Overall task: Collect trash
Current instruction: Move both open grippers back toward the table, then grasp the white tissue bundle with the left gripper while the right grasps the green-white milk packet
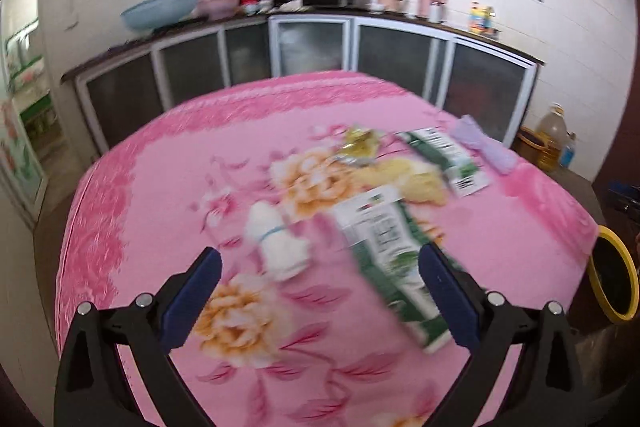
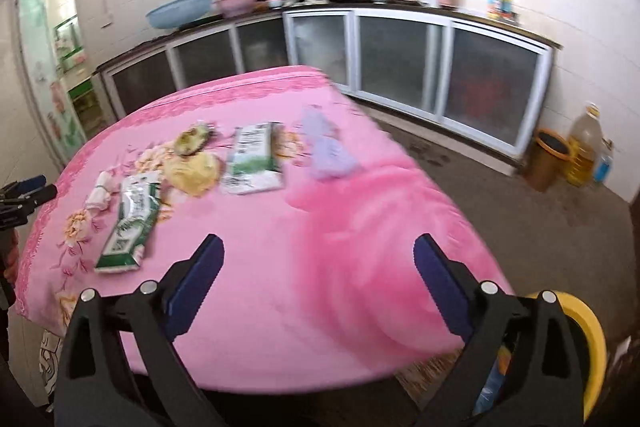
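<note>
Gaping wide with nothing between its blue pads, the left gripper [image 1: 320, 291] hangs over the near part of the pink floral tablecloth [image 1: 160, 187]. A green-and-white wrapper [image 1: 386, 259] lies just ahead, its lower end passing behind the inner finger, and a small white wad tied with a blue band [image 1: 280, 243] sits just beyond the gap, left of the wrapper. The right gripper [image 2: 318, 287] is likewise spread and empty, poised over a bare, rumpled stretch of cloth at the table's near corner, with the yellow-rimmed bin [image 2: 580, 339] below its outer finger.

Further out lie a second green-and-white wrapper [image 2: 252, 159], a crumpled yellow piece [image 2: 196, 169], a shiny gold-green foil scrap [image 2: 194, 141] and a pale purple packet [image 2: 328, 151], all loose on the cloth and well apart from the right gripper.

The trash looks thin, flat and light. The wrappers lie flush against soft fabric, so I judge the main risk is pads closing on the cloth along with a wrapper, dragging the cover and shifting everything else. A flat wrapper may also slide away from the pads. The yellow piece overlaps the nearer wrapper's far end and could be pulled along or dropped. The wad is the easiest target, being raised. Both views are blurred, so finer detail cannot be read.
</note>
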### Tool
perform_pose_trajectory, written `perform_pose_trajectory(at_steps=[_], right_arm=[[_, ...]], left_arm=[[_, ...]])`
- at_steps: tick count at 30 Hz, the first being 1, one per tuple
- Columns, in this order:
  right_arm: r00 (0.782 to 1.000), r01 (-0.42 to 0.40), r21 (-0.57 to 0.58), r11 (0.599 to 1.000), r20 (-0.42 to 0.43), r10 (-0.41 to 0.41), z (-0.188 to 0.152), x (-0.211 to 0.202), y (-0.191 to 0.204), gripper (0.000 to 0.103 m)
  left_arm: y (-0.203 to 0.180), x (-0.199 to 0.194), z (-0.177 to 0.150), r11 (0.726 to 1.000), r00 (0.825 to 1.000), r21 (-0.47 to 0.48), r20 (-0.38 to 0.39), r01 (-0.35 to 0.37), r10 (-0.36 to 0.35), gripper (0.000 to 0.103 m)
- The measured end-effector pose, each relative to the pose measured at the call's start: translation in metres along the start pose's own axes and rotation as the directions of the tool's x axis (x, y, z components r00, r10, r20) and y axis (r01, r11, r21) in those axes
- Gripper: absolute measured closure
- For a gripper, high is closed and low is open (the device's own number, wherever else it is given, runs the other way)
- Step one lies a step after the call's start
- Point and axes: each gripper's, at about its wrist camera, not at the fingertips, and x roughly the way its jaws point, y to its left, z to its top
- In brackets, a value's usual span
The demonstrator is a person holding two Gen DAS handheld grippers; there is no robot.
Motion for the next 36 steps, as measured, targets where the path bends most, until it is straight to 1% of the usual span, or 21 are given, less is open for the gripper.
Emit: perform_pose_trajectory(at_steps=[3,7,11,16,19,22,25,29,30,33,34,36], right_arm=[[1.0,-0.027,-0.023,0.999,-0.002,0.027,0.012,0.028,0.021,0.008],[0.997,-0.071,-0.063,0.996,-0.047,0.068,0.026,0.071,0.043,0.008],[0.993,-0.087,-0.068,0.994,-0.084,0.081,0.039,0.109,0.052,0.008],[0.989,-0.08,-0.074,0.994,-0.129,0.07,0.057,0.152,0.06,0.008],[0.983,-0.1,-0.06,0.993,-0.159,0.089,0.065,0.169,0.062,0.008],[0.979,-0.096,-0.059,0.994,-0.187,0.084,0.071,0.188,0.065,0.008],[0.971,-0.102,-0.056,0.993,-0.223,0.087,0.074,0.207,0.068,0.008],[0.967,-0.095,-0.055,0.994,-0.243,0.079,0.077,0.224,0.073,0.008],[0.966,-0.087,-0.056,0.995,-0.249,0.071,0.077,0.228,0.073,0.008],[0.961,-0.094,-0.044,0.995,-0.265,0.079,0.076,0.236,0.072,0.008],[0.96,-0.096,-0.04,0.995,-0.266,0.082,0.076,0.237,0.072,0.008],[0.954,-0.109,-0.034,0.994,-0.286,0.094,0.076,0.242,0.073,0.008]], left_arm=[[0.013,0.016,-0.008,1.0,0.999,-0.009,-0.039,-0.013,0.012,0.008],[0.017,0.035,-0.014,1.0,0.997,-0.004,-0.07,-0.026,0.026,0.008],[0.024,0.051,-0.013,1.0,0.996,-0.019,-0.093,-0.019,0.017,0.008],[0.027,0.074,-0.009,0.999,0.992,-0.03,-0.126,-0.03,0.025,0.008],[0.027,0.086,-0.008,0.999,0.989,-0.037,-0.146,-0.021,0.015,0.008],[0.028,0.095,-0.007,0.999,0.987,-0.04,-0.158,-0.028,0.022,0.008],[0.033,0.103,-0.005,0.998,0.985,-0.066,-0.173,-0.022,0.01,0.008],[0.039,0.117,-0.003,0.994,0.98,-0.107,-0.198,-0.01,-0.011,0.008],[0.04,0.12,-0.002,0.993,0.979,-0.117,-0.202,-0.003,-0.021,0.008],[0.042,0.132,0.001,0.987,0.974,-0.158,-0.218,0.034,-0.069,0.008],[0.043,0.135,0.001,0.984,0.972,-0.174,-0.22,0.044,-0.082,0.009],[0.04,0.141,0.002,0.983,0.97,-0.178,-0.225,0.054,-0.094,0.024]])
